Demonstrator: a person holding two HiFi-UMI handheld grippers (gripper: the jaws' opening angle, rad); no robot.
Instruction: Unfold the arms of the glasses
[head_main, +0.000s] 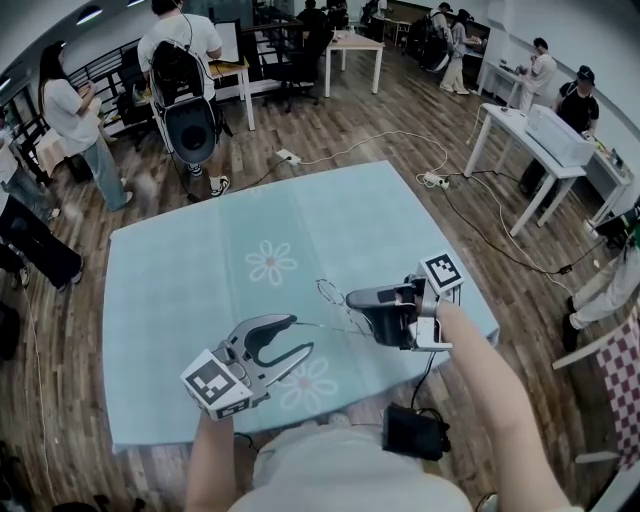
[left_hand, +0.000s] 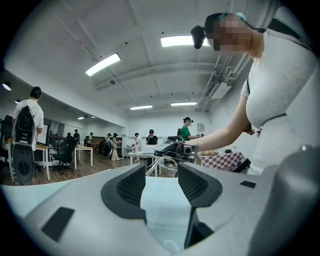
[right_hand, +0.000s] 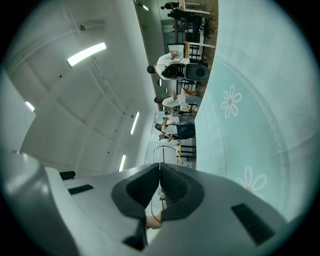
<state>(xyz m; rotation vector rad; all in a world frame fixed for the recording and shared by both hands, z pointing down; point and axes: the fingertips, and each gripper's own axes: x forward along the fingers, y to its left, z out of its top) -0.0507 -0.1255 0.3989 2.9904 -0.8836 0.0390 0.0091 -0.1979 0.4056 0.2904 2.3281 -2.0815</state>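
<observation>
Thin wire-rimmed glasses (head_main: 329, 292) hang above the teal flowered tablecloth (head_main: 200, 270), pinched at the frame by my right gripper (head_main: 351, 298), which is shut on them. One fine arm (head_main: 325, 326) runs from there toward my left gripper (head_main: 300, 335). That gripper is open, its fingertips close to the arm's end; nothing is pressed between its pads. In the left gripper view the gripper (left_hand: 161, 172) shows a wide gap, with the glasses wire (left_hand: 156, 163) and the right gripper (left_hand: 175, 148) just beyond. In the right gripper view the jaws (right_hand: 159, 167) meet on the wire, a lens rim (right_hand: 161, 149) showing past them.
A black device (head_main: 415, 431) hangs at the table's near edge. Cables (head_main: 440, 180) lie on the wood floor beyond the far corner. White tables (head_main: 525, 130) and several people stand around the room. A chequered cloth (head_main: 625, 385) is at the far right.
</observation>
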